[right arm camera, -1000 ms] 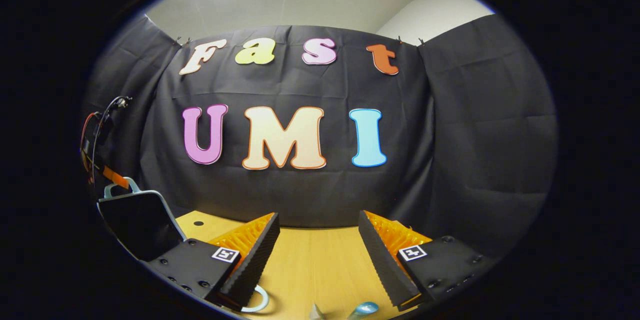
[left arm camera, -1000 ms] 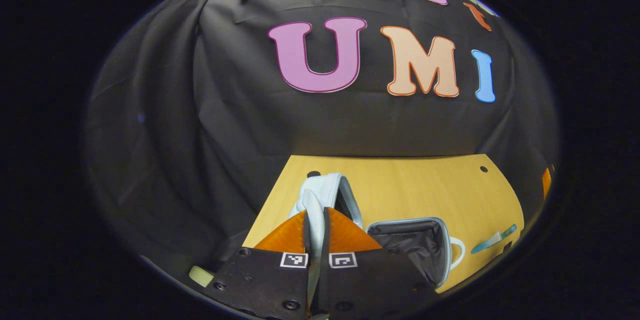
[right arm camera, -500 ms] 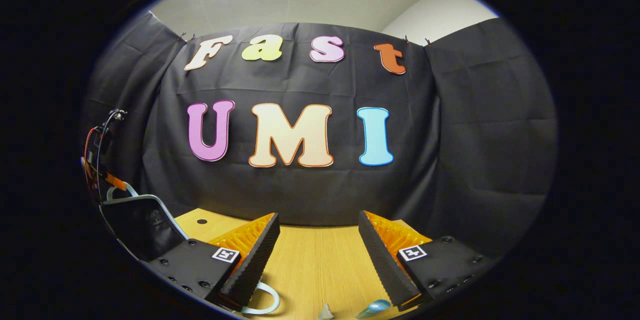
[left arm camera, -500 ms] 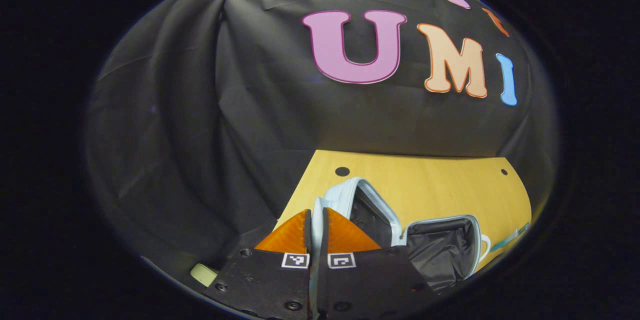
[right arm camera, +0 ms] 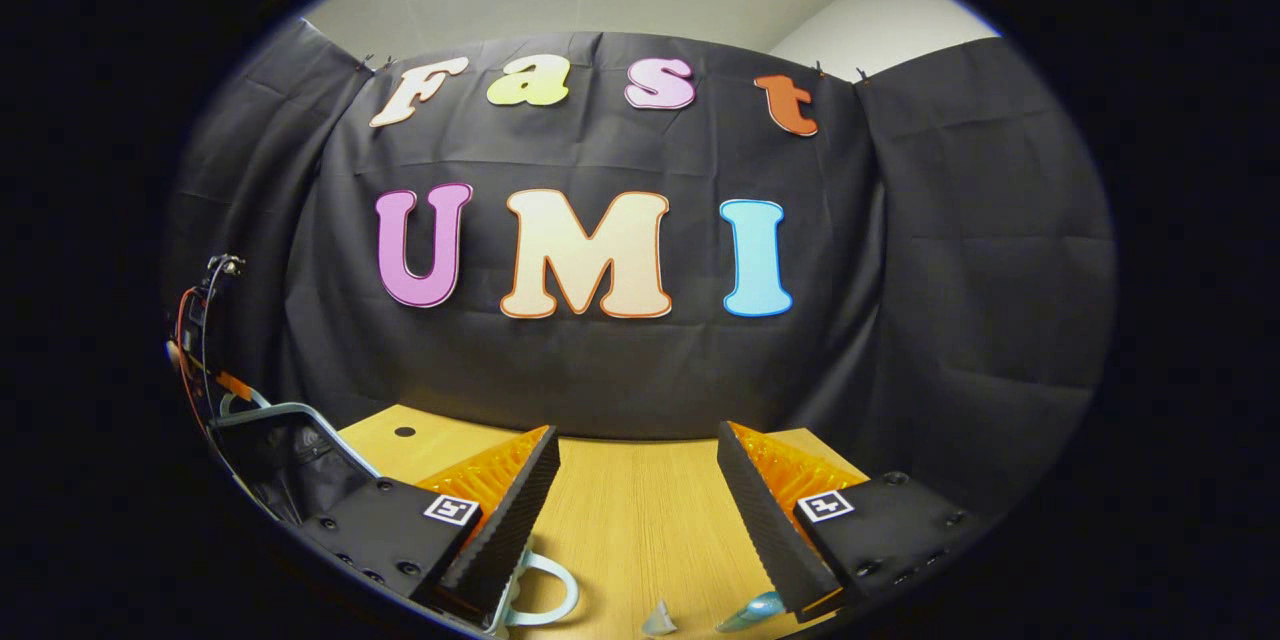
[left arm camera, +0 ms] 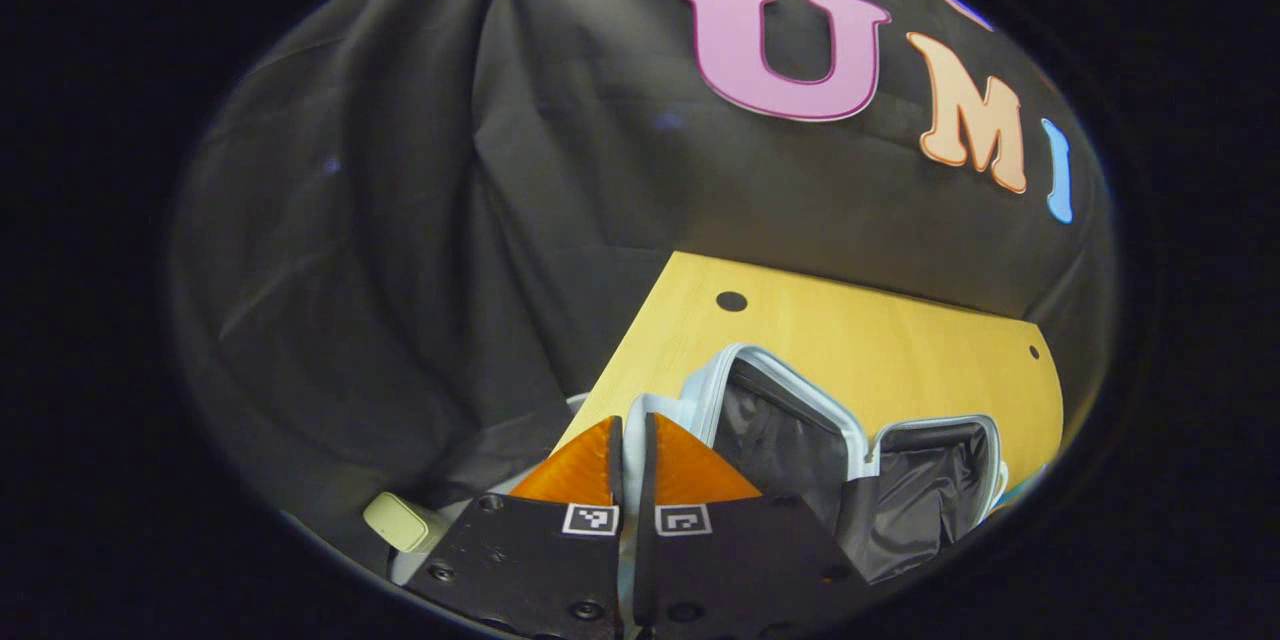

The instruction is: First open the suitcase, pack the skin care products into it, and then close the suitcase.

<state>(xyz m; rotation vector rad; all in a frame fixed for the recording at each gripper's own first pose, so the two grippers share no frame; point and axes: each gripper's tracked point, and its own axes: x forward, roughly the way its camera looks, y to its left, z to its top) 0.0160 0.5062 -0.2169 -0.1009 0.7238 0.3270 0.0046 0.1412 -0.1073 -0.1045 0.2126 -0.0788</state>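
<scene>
The light-blue suitcase lies open on the wooden table (left arm camera: 850, 340). Its lid (left arm camera: 775, 410) leans back with the dark lining showing, and the base (left arm camera: 935, 480) sits beside it. My left gripper (left arm camera: 630, 440) is shut on a light-blue edge of the lid, which runs between its fingers. In the right gripper view the lid (right arm camera: 285, 450) stands at the far left. A light-blue suitcase handle (right arm camera: 555, 600) lies on the table under the finger on the left. My right gripper (right arm camera: 635, 450) hangs open over the table, holding nothing. A teal tube (right arm camera: 750, 610) and a small whitish item (right arm camera: 658, 620) lie below it.
A pale cream object (left arm camera: 400, 520) sits off the table's edge at lower left. Cables and an orange part (right arm camera: 200, 340) show above the lid at the far left. The table has round holes (left arm camera: 731, 301) near its back edge.
The lid has swung further open and lower, with my left gripper still shut on it. The right gripper stayed open and tipped slightly down, bringing the handle and tube more into view.
</scene>
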